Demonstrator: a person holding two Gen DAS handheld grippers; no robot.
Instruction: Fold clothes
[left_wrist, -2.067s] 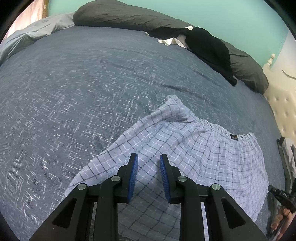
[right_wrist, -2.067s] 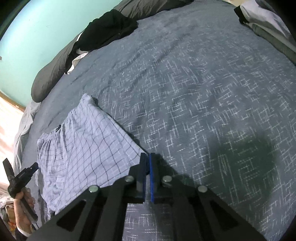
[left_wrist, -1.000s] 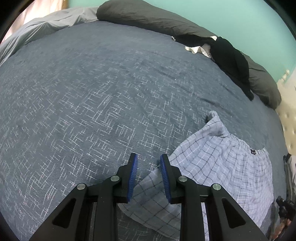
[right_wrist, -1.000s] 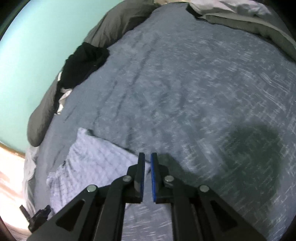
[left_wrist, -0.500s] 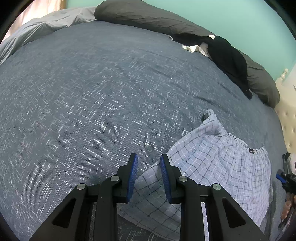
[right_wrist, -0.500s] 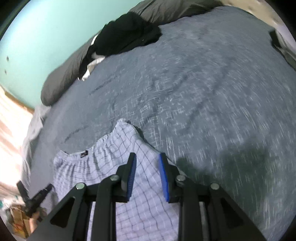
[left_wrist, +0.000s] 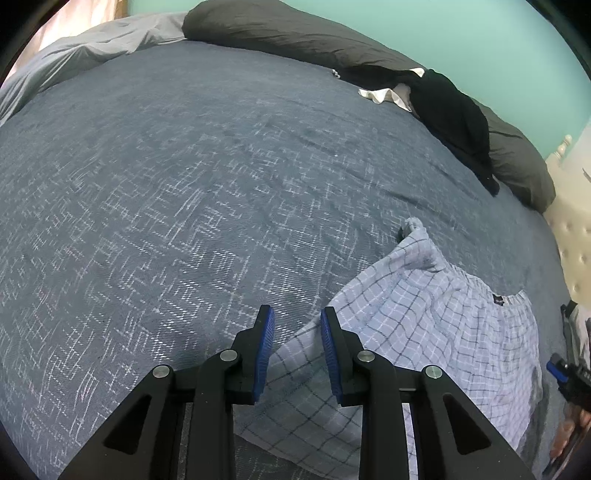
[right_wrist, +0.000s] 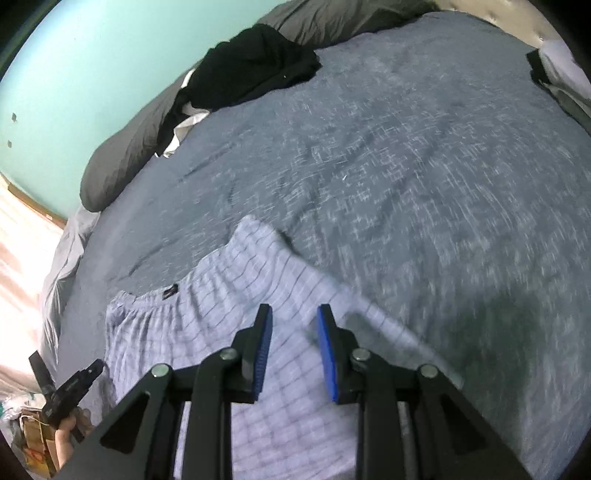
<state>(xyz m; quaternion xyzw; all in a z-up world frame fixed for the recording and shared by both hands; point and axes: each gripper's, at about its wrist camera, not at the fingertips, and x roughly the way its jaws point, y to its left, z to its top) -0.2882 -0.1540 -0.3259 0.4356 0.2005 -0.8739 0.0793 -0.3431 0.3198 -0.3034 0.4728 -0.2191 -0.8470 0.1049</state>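
Note:
Light blue checked shorts (left_wrist: 424, 325) lie flat on the dark blue bedspread (left_wrist: 184, 184), waistband with a small black label (left_wrist: 499, 300) at the far right. My left gripper (left_wrist: 295, 314) hovers over the shorts' left edge. Its jaws are opening slightly; cloth lies under the gap and the pads do not press it. In the blurred right wrist view the shorts (right_wrist: 229, 295) spread below my right gripper (right_wrist: 294, 310). It is open above the cloth with nothing pinched.
A black garment (left_wrist: 450, 110) and a bit of white cloth lie against long dark grey pillows (left_wrist: 295, 33) at the bed's far side. A grey duvet (left_wrist: 92, 51) is bunched at the far left. A hand (right_wrist: 68, 424) shows low at the left in the right wrist view.
My right gripper went from shut at the shorts' corner to open, rolled, and shifted over the middle of the shorts. The left gripper moved to the left edge earlier, then held still.

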